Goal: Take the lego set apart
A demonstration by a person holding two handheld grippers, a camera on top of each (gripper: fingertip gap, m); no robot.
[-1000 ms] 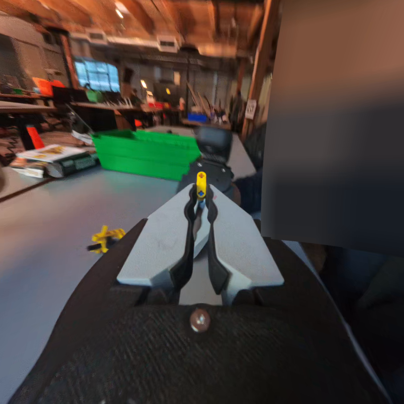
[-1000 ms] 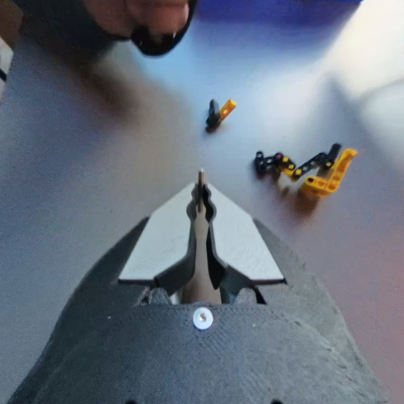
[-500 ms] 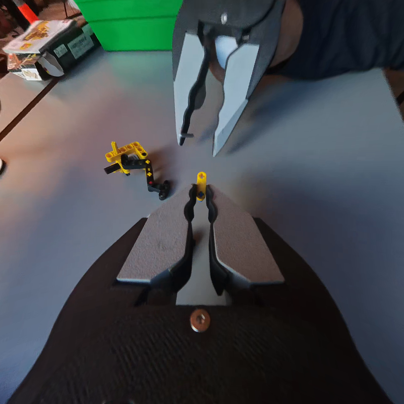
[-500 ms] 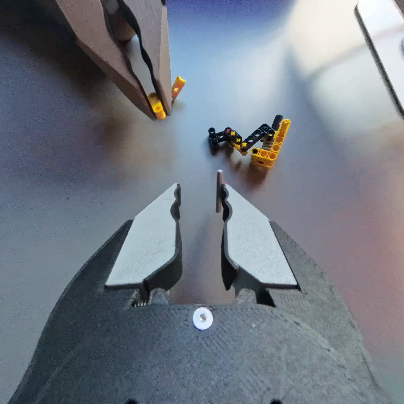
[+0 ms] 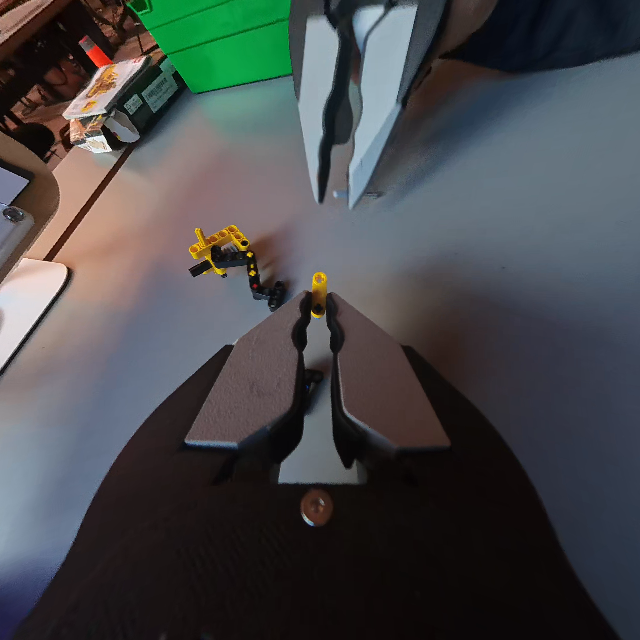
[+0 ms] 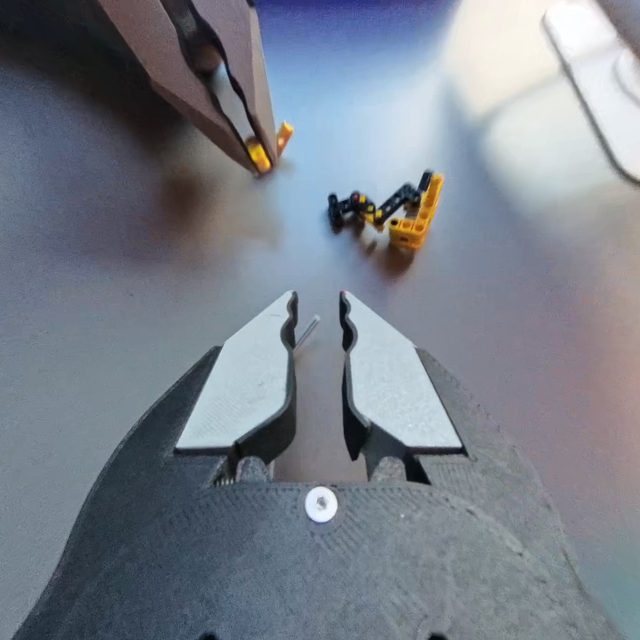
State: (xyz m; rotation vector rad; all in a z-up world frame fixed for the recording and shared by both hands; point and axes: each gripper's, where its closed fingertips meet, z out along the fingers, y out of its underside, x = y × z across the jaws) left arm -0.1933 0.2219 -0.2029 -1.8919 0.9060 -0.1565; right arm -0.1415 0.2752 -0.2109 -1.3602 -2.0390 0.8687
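My left gripper (image 5: 318, 294) is shut on a small yellow lego piece (image 5: 318, 292) that stands up between its tips; the right wrist view shows the same grip (image 6: 259, 161) low over the table. My right gripper (image 6: 318, 294) is open, and a thin grey axle (image 6: 306, 332) lies loose between its fingers, touching neither pad. The left wrist view shows the right gripper (image 5: 334, 201) with the axle (image 5: 341, 194) at its tips. The yellow and black lego assembly (image 5: 235, 256) lies on the grey table (image 5: 485, 277), and also shows in the right wrist view (image 6: 391, 211).
A small yellow and black piece (image 6: 284, 135) lies behind the left gripper, seen as a black bit (image 5: 311, 377) under its fingers. A green bin (image 5: 221, 41) and a printed box (image 5: 117, 93) stand at the far left. A white object (image 5: 27, 294) lies at the left edge. One gripper's finger ends stand about 8 cm off the other's. To the black bit (image 5: 311, 377): left tips about 5 cm, right tips about 12 cm.
My right gripper opened and let go of the grey axle, which now lies loose between its fingers. My left gripper came down over the table, still shut on the yellow piece.
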